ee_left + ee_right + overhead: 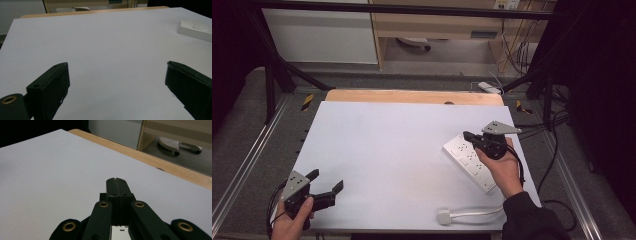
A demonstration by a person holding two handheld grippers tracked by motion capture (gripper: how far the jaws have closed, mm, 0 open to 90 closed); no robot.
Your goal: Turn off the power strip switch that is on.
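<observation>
My left gripper [326,181] sat at the near left corner of the white table [382,150], jaws spread wide with nothing between them; the left gripper view had the same: the two black jaws far apart over bare white surface. My left hand [292,220] held it low near the table's front edge. My right gripper [468,135] was over on the right side, jaws pressed fully together, gripping nothing, tips hanging above the far end of the white power strip [468,161]. In the right gripper view the closed jaws [116,181] pointed out across the table toward its wooden far edge [160,163]. My right hand [502,167] lay over the strip's middle. The strip ran diagonally on the right side, its white cable [477,213] and plug [444,217] lying near the front edge. The two grippers were well apart.
</observation>
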